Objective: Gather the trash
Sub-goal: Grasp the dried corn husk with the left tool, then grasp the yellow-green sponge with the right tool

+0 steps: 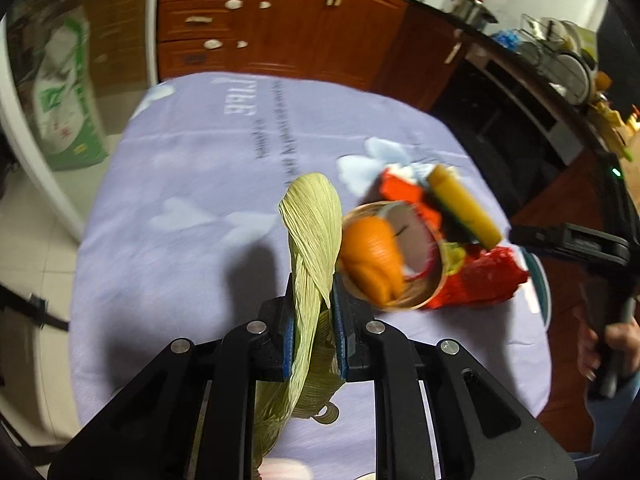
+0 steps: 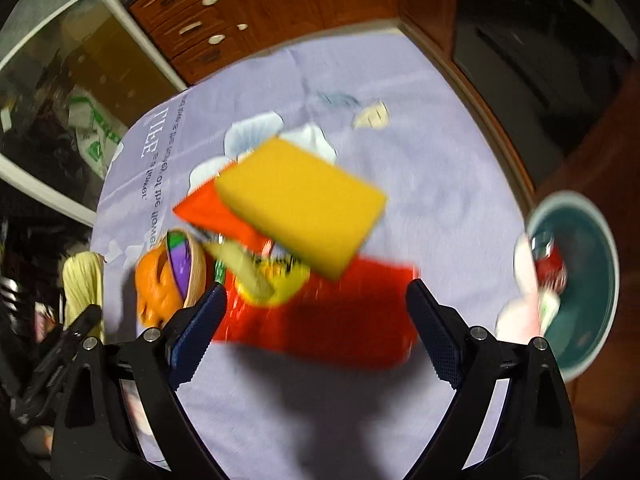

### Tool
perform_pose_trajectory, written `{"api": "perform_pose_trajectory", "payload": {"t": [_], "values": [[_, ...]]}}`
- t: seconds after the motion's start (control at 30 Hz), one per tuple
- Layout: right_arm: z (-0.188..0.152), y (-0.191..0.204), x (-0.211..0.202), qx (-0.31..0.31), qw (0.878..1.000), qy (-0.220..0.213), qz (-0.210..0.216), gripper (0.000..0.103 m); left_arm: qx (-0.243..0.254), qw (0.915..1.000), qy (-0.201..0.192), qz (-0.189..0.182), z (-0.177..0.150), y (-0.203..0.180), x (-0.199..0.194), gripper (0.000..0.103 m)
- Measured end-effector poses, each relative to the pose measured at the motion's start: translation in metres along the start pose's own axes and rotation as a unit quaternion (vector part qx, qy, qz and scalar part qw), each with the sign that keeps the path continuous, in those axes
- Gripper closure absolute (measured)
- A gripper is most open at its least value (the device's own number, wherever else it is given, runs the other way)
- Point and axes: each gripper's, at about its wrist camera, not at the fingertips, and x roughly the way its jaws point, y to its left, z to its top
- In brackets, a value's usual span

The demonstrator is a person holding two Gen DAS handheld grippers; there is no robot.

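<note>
The pale corn husk (image 1: 310, 232) is clenched between the left tongs (image 1: 314, 320), lifted above the lilac-clothed desk (image 1: 192, 184). Carry it clear of the pile to the teal bin (image 2: 588, 280) without dragging. The right tongs (image 2: 316, 332) hang released above the red wrapper (image 2: 340, 320).

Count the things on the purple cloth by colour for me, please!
Yellow: 2 (pale corn husk pinched in the left gripper, yellow sponge block)
Orange: 1 (orange peel)
Red: 2 (red crinkly wrapper, red flat card)
Tan: 1 (round paper cup)
Total: 6
</note>
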Motion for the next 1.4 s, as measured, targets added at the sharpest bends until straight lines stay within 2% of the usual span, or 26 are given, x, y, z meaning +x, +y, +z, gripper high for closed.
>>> {"api": "perform_pose_trajectory", "payload": {"t": [0.17,0.33,0.53,0.67,0.7,0.8,0.87,0.9,1.0,1.17,1.4], "values": [[0.024,0.010,0.021,-0.077,0.997,0.010,0.008,0.016,0.002,0.9998,0.002,-0.020,0.013,-0.014,0.008,0.087],[0.038,0.018,0.051,-0.156,0.987,0.038,0.004,0.016,-0.003,0.9996,0.008,-0.028,0.024,-0.017,0.021,0.087],[0.051,0.011,0.075,-0.188,0.981,0.045,0.020,0.013,-0.006,0.9994,0.013,-0.031,0.035,-0.025,0.037,0.087],[0.054,0.000,0.084,-0.173,0.984,0.040,0.032,0.013,-0.009,0.9994,0.017,-0.028,0.039,-0.030,0.045,0.087],[0.054,-0.003,0.083,-0.169,0.984,0.034,0.036,0.018,-0.010,0.9995,0.018,-0.026,0.039,-0.031,0.046,0.087],[0.055,-0.016,0.071,-0.144,0.989,0.003,0.032,0.058,-0.009,0.9995,0.021,-0.021,0.040,-0.036,0.049,0.087],[0.054,-0.031,0.062,-0.104,0.993,0.001,0.060,0.065,-0.004,0.9996,0.022,-0.019,0.041,-0.041,0.048,0.087],[0.053,-0.035,0.058,-0.097,0.994,-0.005,0.056,0.067,0.000,0.9996,0.019,-0.018,0.042,-0.046,0.046,0.087],[0.048,-0.046,0.038,-0.058,0.995,-0.014,0.081,0.067,0.011,0.9996,0.014,-0.023,0.043,-0.057,0.040,0.087],[0.038,-0.050,0.003,-0.031,0.993,-0.035,0.105,0.067,0.033,0.9990,0.007,-0.029,0.042,-0.083,0.029,0.087],[0.012,-0.075,-0.048,-0.004,0.991,-0.067,0.113,0.067,0.080,0.9958,0.006,-0.043,0.035,-0.136,0.017,0.087]]}}
